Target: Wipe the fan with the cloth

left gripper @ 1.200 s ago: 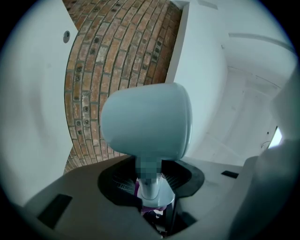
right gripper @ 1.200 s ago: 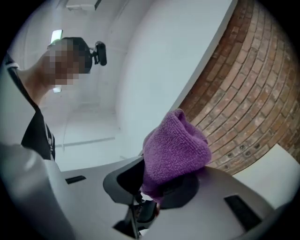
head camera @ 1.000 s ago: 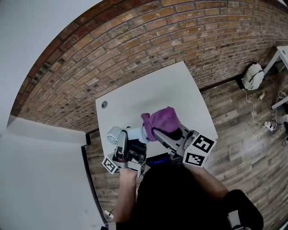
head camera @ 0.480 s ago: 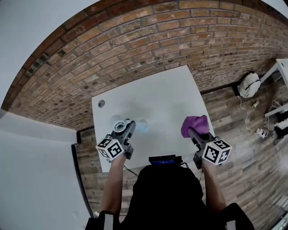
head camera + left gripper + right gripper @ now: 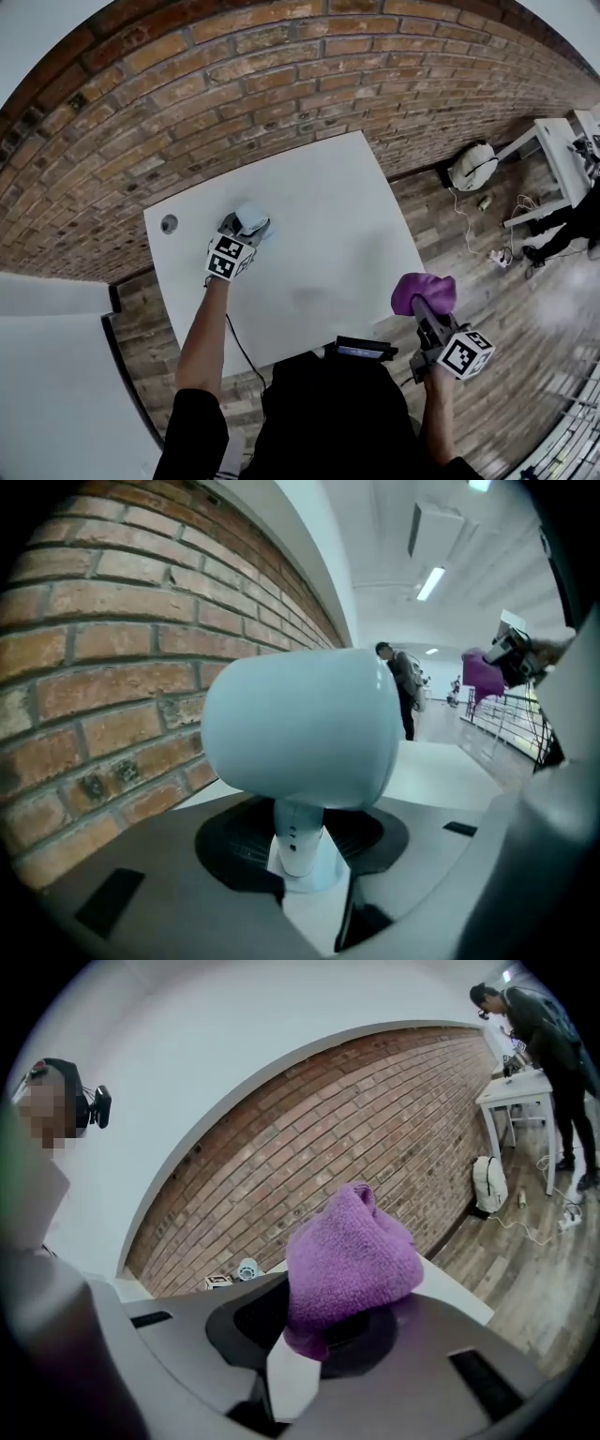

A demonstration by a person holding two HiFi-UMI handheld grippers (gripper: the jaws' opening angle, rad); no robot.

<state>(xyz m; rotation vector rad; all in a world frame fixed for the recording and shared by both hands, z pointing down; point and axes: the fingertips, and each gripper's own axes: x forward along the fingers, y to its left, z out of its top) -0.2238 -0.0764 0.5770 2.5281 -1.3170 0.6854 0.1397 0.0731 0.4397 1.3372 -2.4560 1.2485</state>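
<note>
Fan (image 5: 300, 733) moved left, stem clamped between left fingers (image 5: 225, 847) (cloth (image 5: 352, 1260) in right fingers (image 5: 248, 1321)).

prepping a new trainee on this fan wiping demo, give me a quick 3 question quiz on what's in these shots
1. True or false: the right gripper is shut on the purple cloth.
2. What stands between the jaws of the left gripper? A, the pale blue fan; B, the cloth; C, nothing.
3. In the head view, which gripper is nearer the brick wall?
Key: 1 true. 2 A. 3 the left one, over the white table; the right one is off the table's near corner.
</note>
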